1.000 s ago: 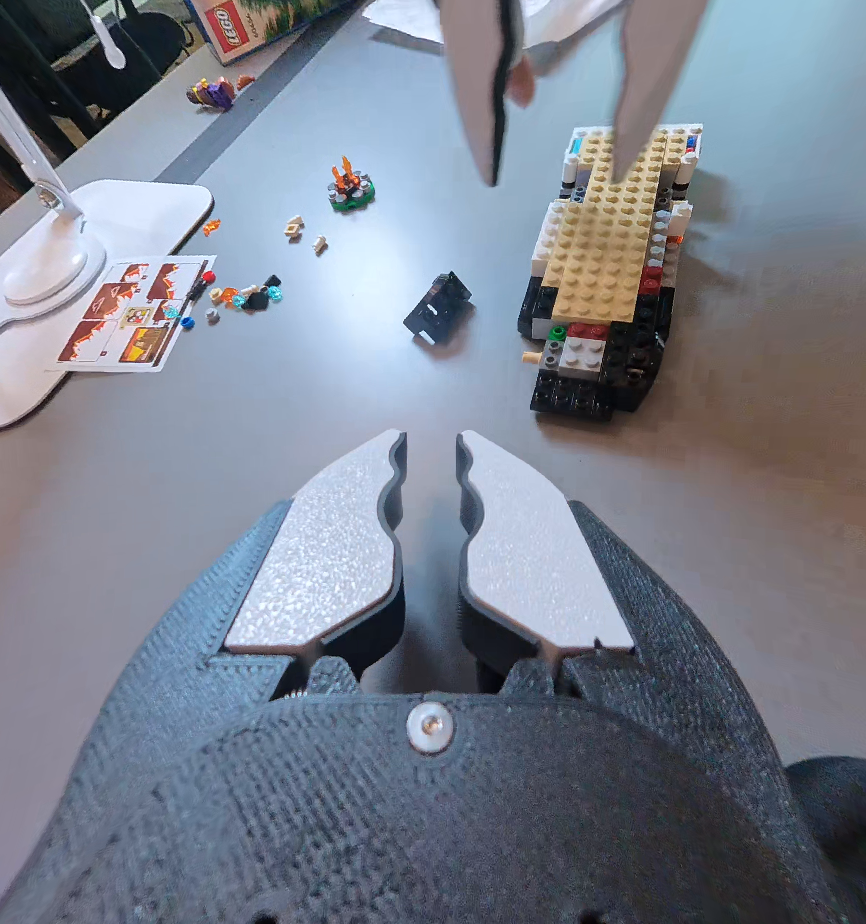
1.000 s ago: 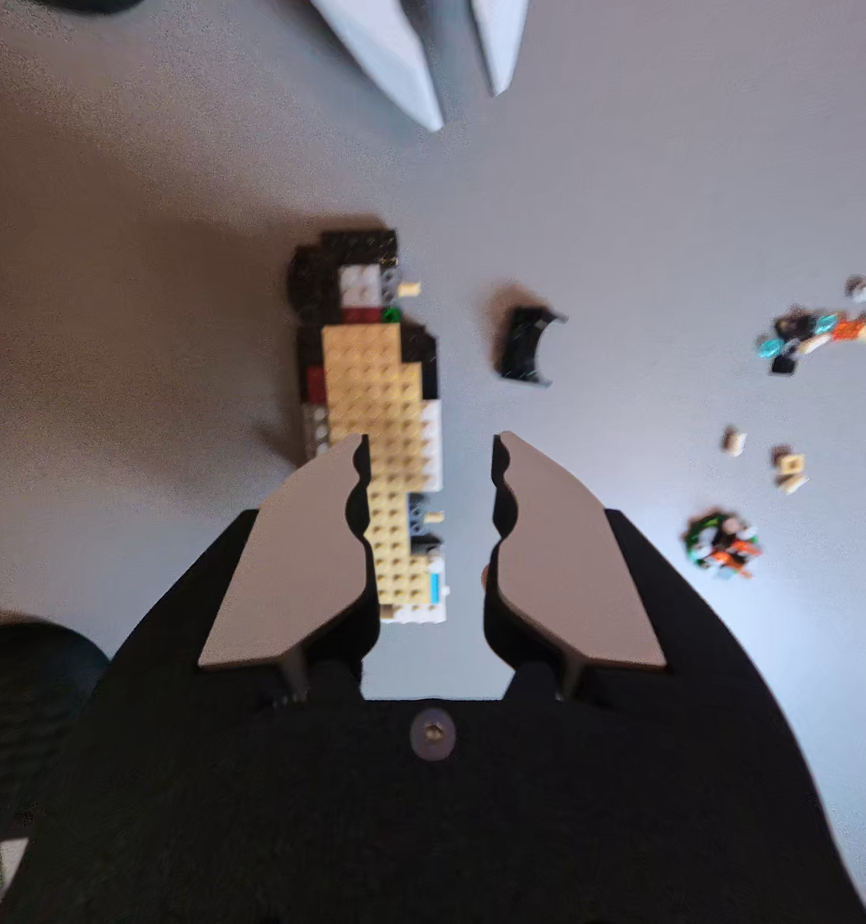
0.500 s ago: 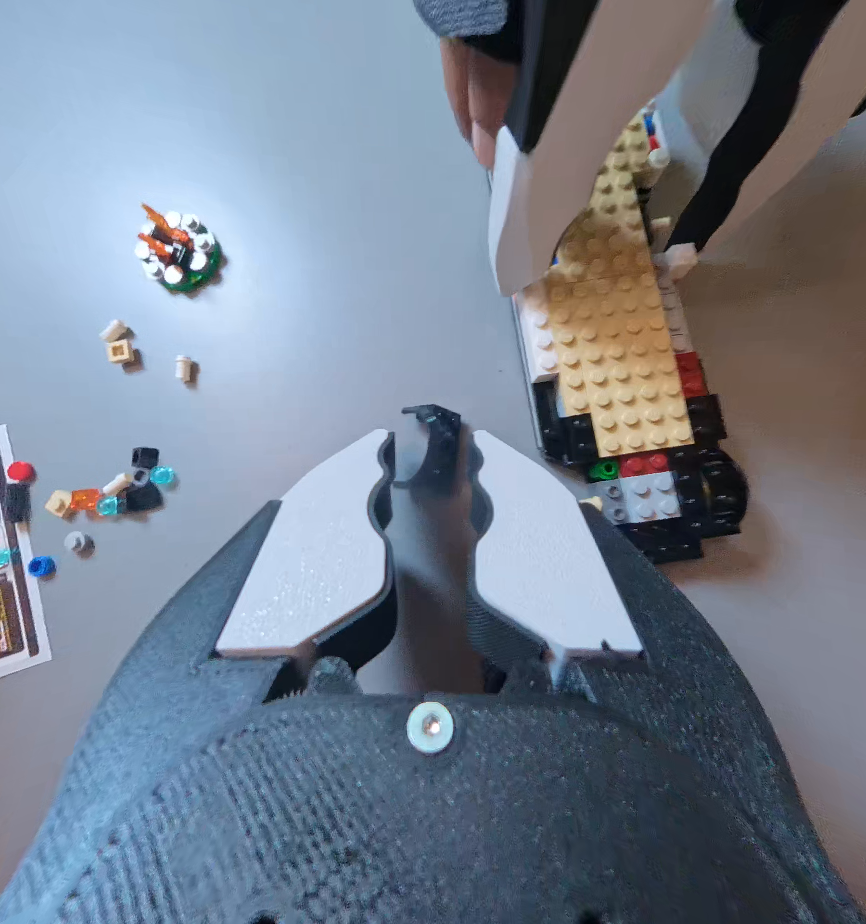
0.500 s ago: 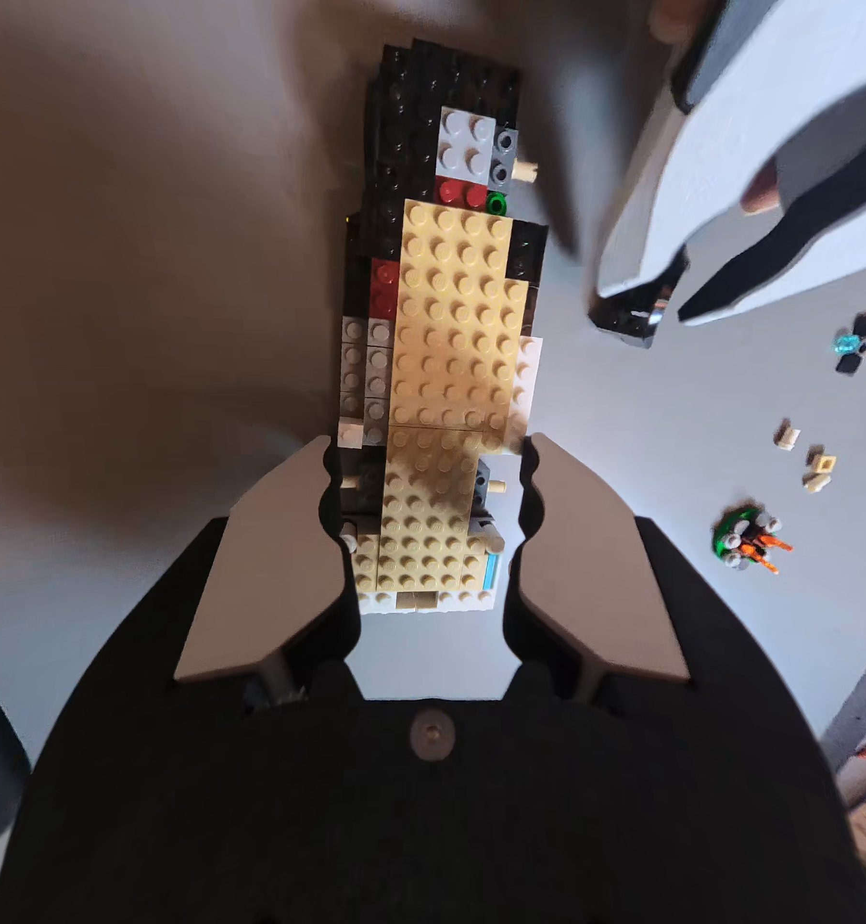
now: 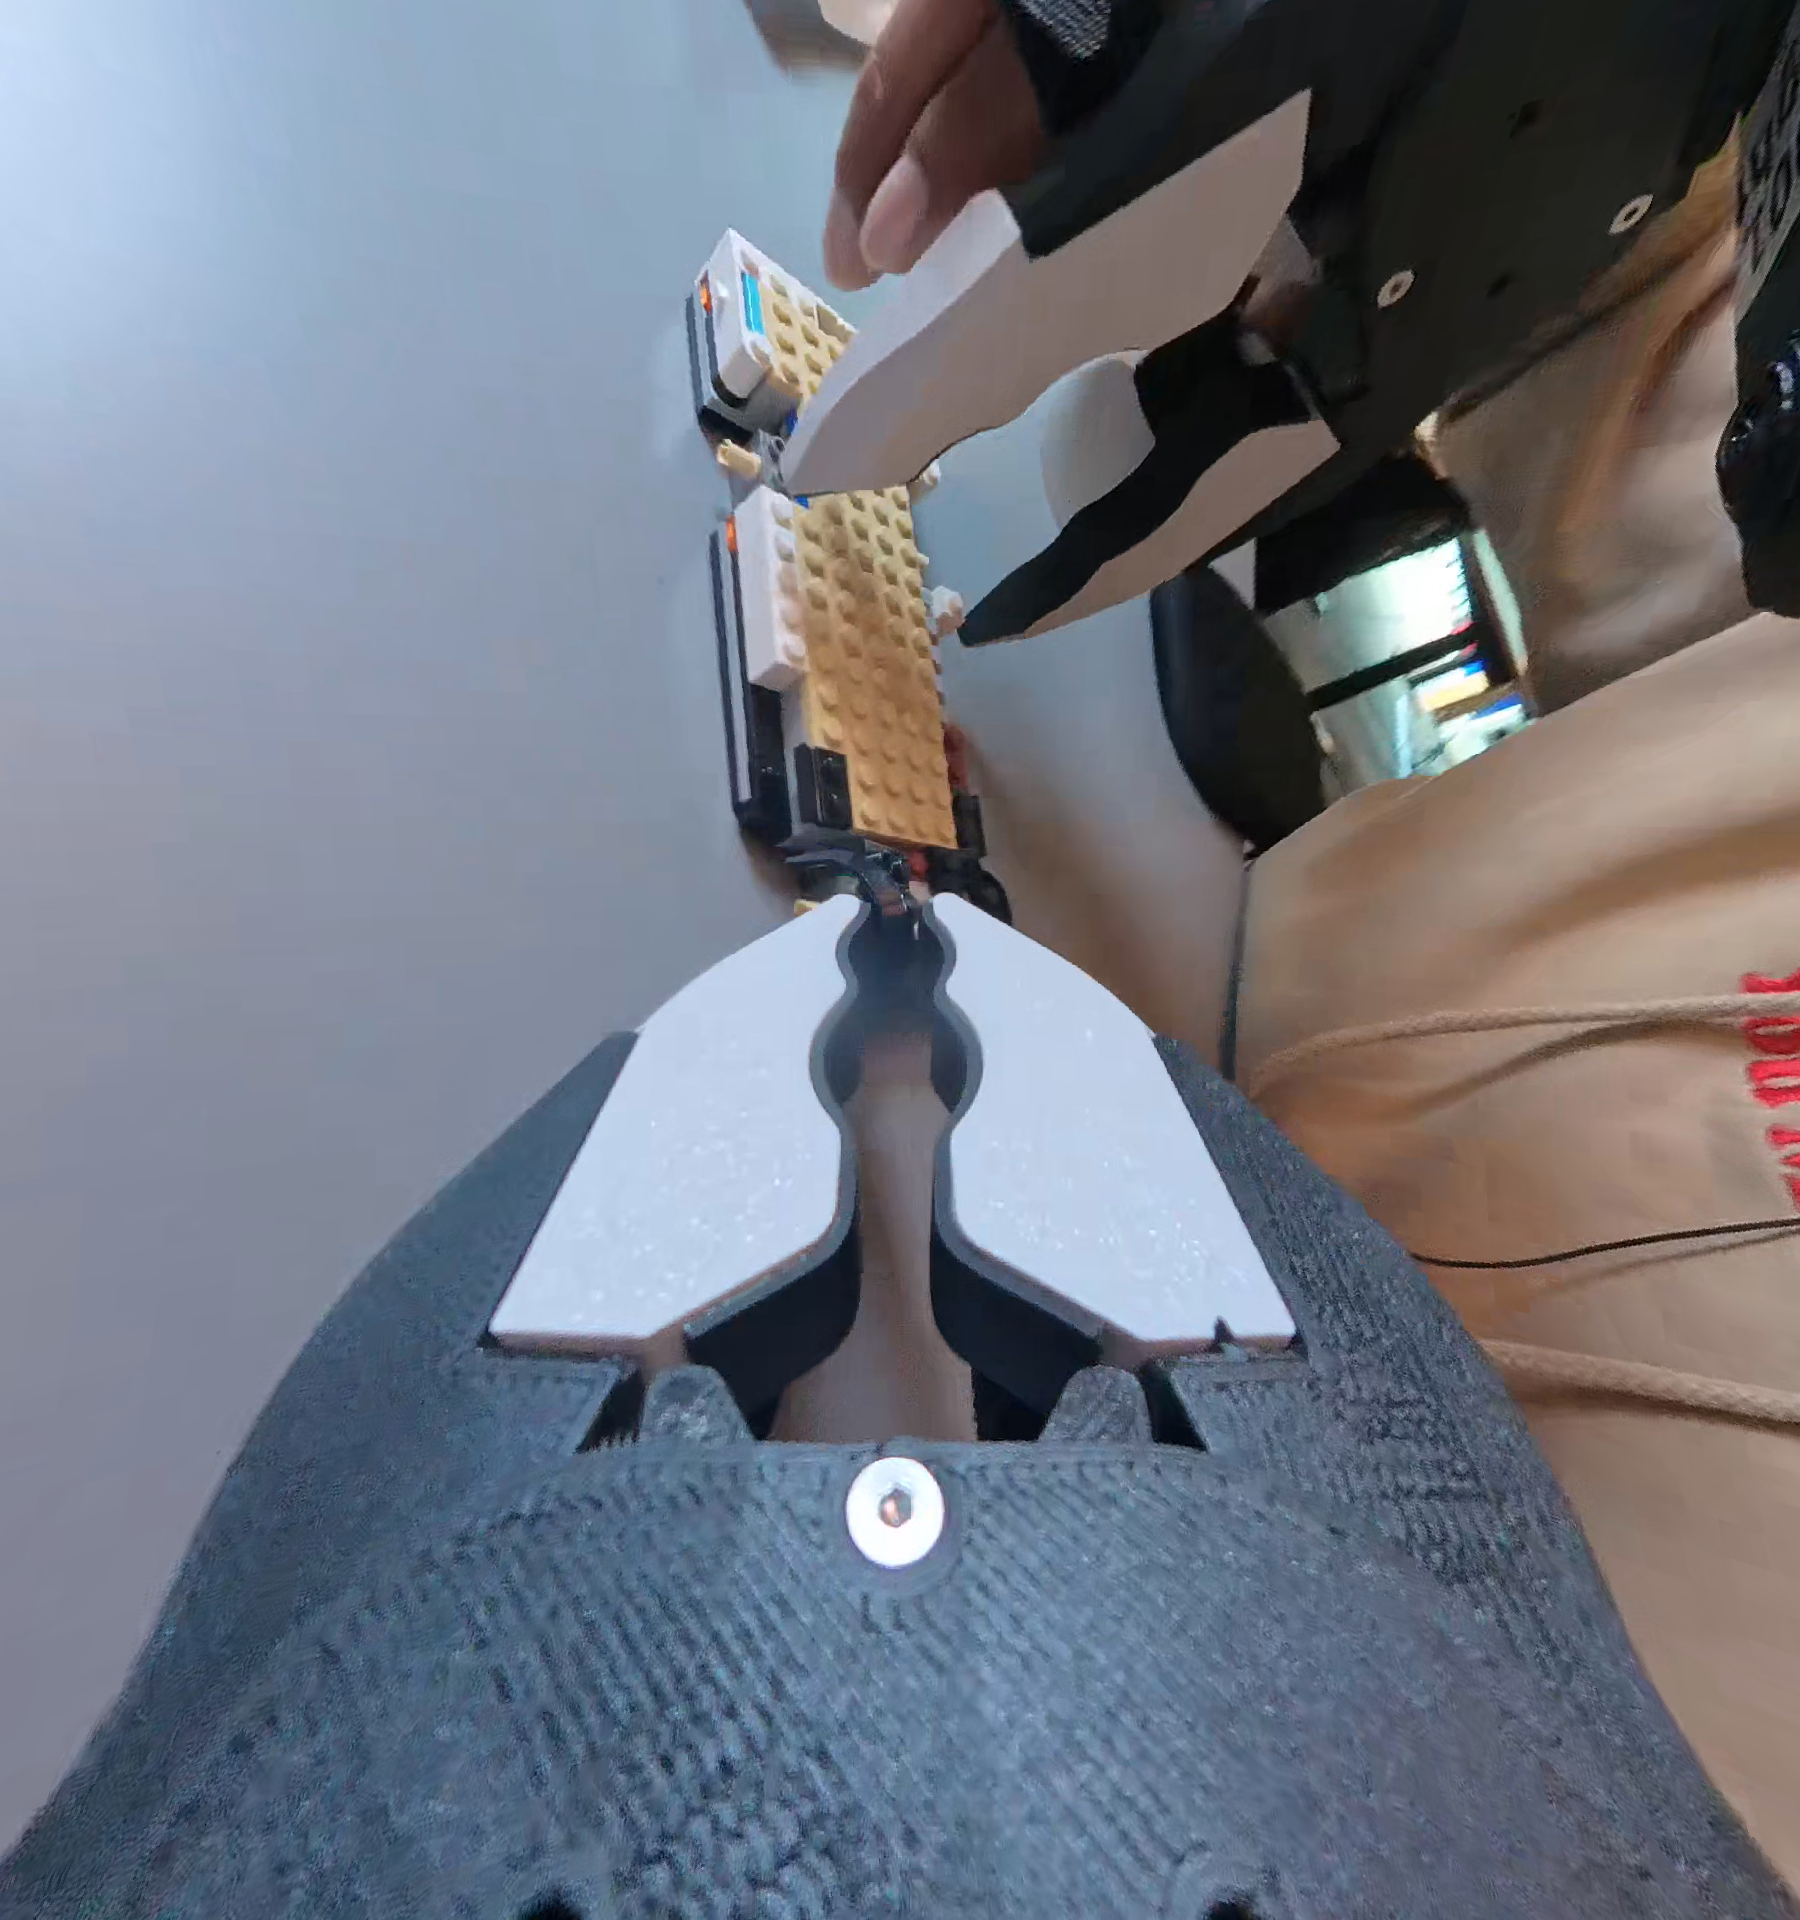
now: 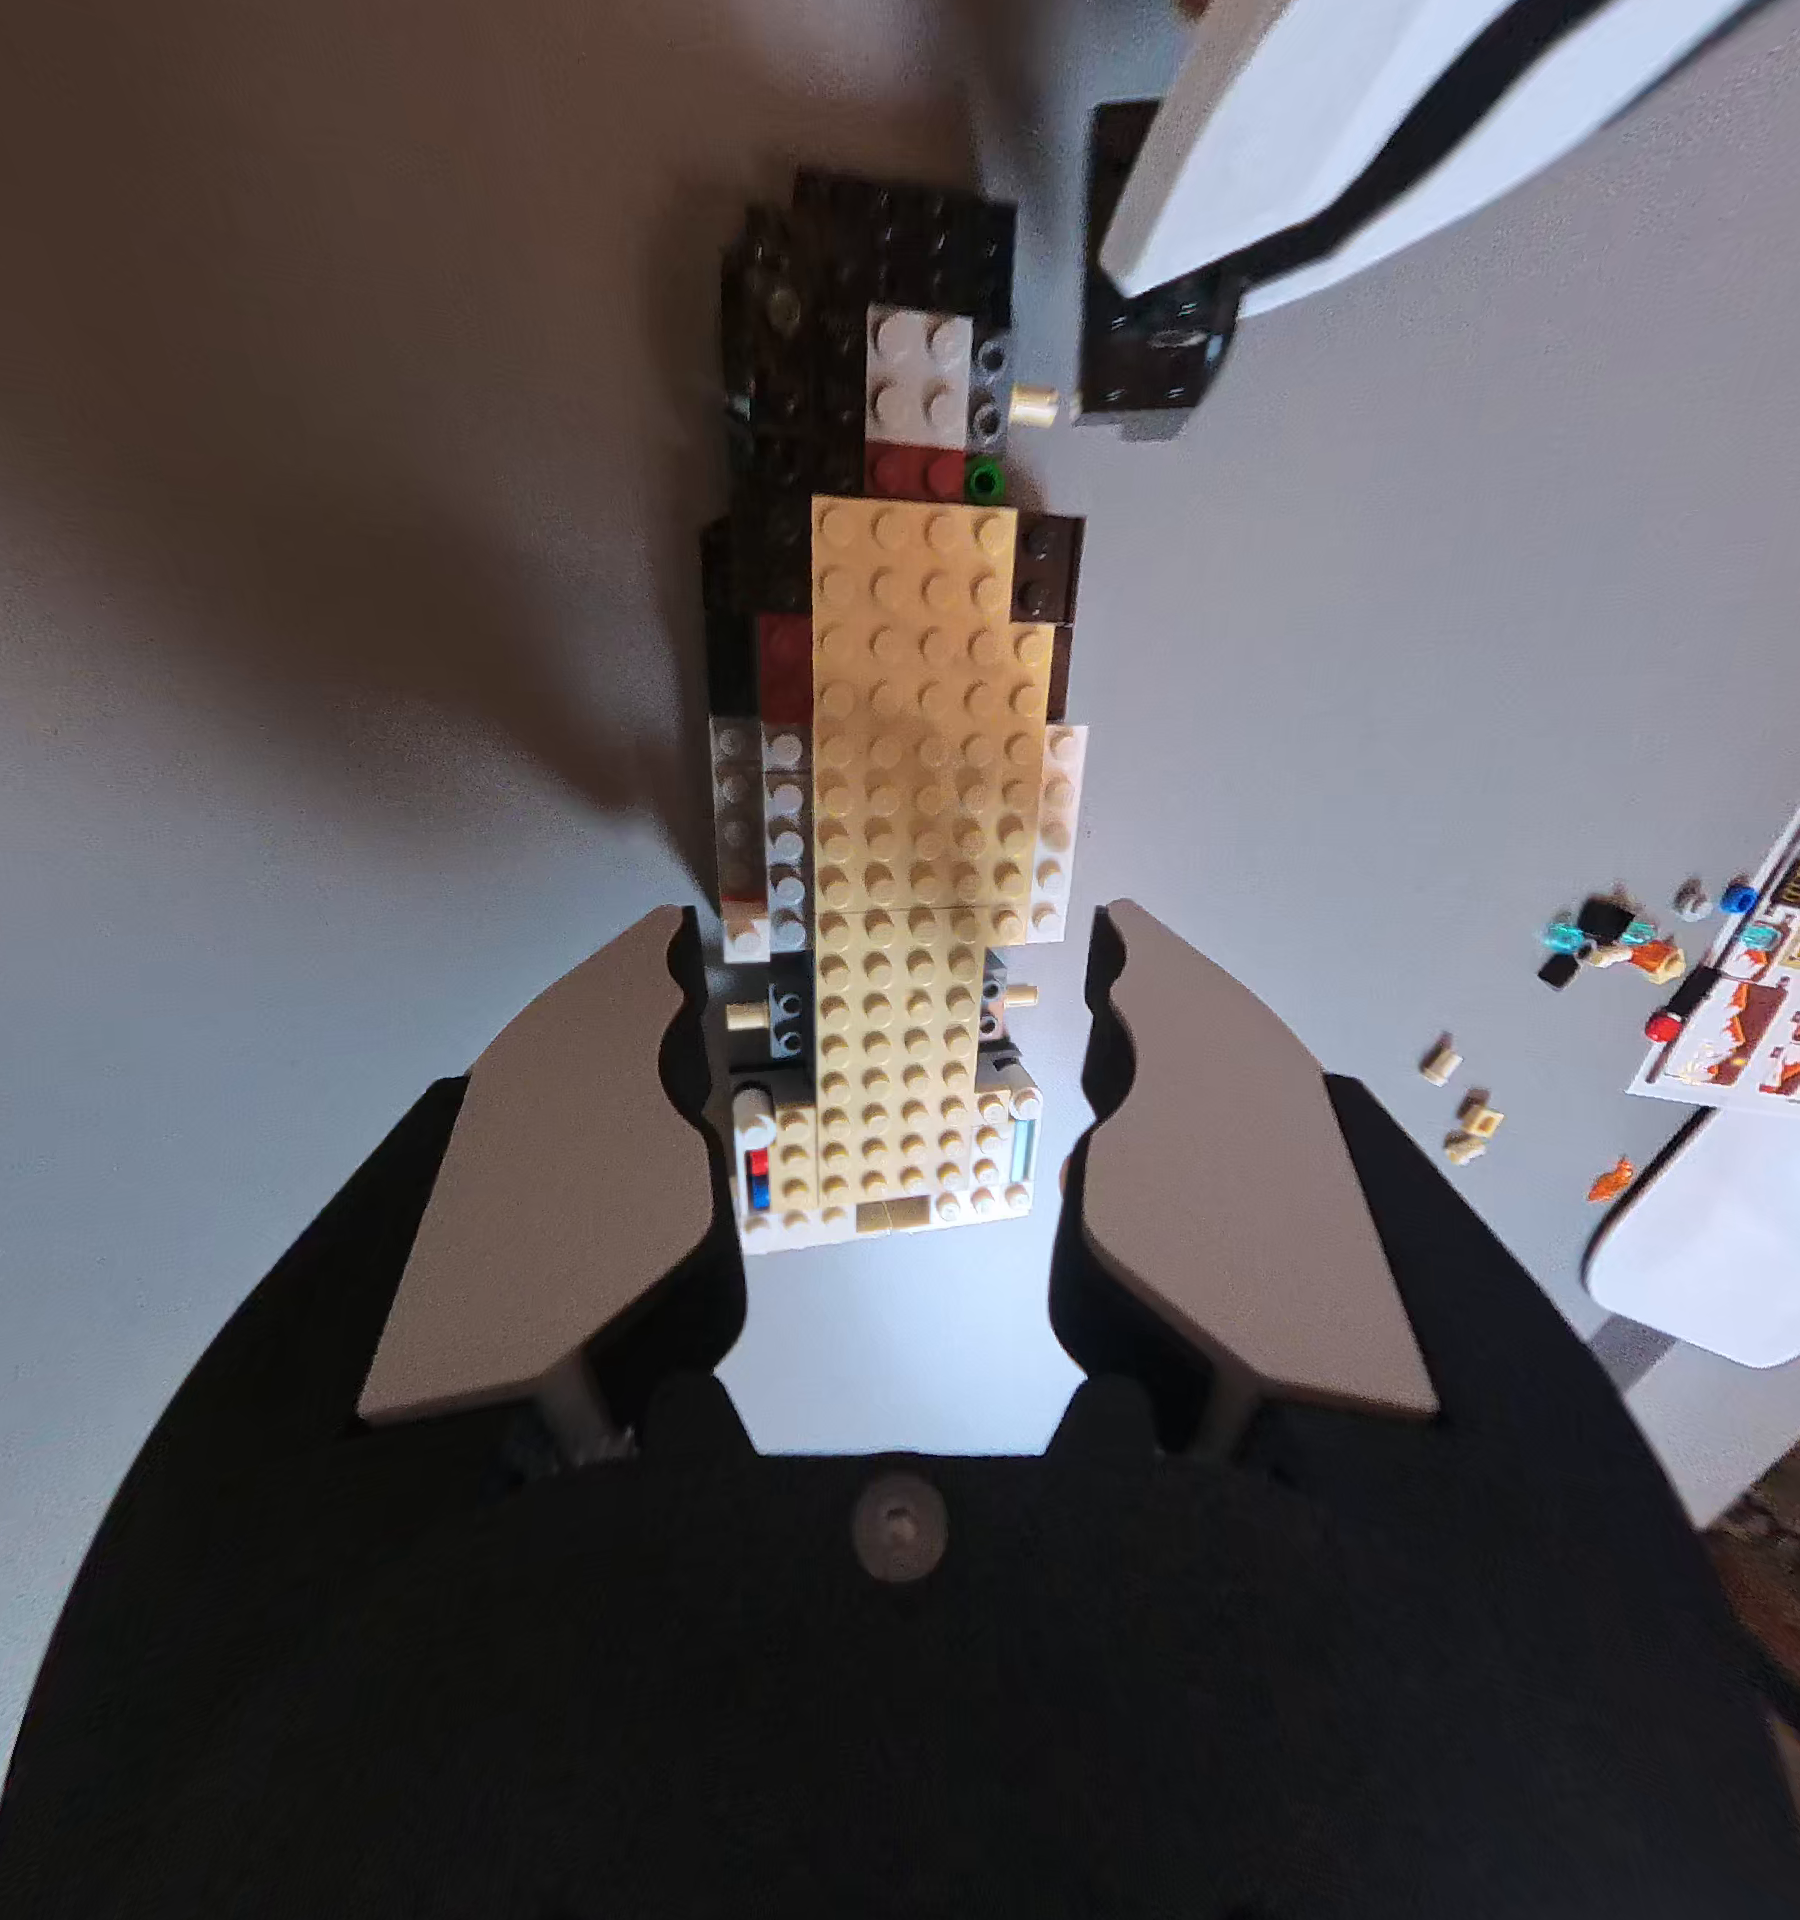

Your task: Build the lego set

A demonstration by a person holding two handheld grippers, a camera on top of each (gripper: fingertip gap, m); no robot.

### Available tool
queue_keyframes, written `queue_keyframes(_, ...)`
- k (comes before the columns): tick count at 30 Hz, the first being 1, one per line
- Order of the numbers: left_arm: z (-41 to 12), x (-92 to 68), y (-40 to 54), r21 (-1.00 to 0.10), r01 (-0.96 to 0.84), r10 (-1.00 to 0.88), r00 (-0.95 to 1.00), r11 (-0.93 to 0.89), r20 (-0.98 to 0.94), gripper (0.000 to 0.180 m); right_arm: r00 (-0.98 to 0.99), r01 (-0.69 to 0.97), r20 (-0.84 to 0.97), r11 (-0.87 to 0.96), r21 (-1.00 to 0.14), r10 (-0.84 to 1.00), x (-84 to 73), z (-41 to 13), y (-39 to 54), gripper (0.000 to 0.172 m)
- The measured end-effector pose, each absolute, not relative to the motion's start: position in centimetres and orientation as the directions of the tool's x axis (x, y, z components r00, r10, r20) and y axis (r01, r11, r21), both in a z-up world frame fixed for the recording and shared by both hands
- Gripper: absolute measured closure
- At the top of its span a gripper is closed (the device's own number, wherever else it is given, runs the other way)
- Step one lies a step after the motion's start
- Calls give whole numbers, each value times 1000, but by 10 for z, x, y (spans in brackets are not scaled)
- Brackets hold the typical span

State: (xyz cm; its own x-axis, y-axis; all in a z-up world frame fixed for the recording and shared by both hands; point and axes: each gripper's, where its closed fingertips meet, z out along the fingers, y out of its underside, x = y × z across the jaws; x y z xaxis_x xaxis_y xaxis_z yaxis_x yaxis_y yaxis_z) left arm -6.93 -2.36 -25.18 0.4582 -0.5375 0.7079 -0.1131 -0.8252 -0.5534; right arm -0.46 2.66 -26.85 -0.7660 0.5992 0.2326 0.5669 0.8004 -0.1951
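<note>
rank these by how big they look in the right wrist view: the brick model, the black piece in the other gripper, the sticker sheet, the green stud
1. brick model
2. sticker sheet, cut off by the frame edge
3. black piece, partly hidden by the left gripper holding it, so its place against the sheet is unsure
4. green stud

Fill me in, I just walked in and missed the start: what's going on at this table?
A person works two handheld grippers over a grey table. The left gripper is shut on a small black brick piece, held beside the black end of a long tan-topped brick model. The right gripper is open, its fingers on either side of the model's other end. Loose small pieces lie nearby.
</note>
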Motion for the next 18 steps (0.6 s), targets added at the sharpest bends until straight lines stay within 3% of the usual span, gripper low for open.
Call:
queue_keyframes(7, -263, -60, -27, -511, -90, -488, 474, -855, 733, 173, -655, 604, 204, 666, -438, 728, -12, -255, 0, 101)
queue_keyframes(18, -265, -57, -19, -512, -122, -501, 486, -850, 716, 169, -629, 611, 280, 684, -399, 726, -8, -269, 5, 102)
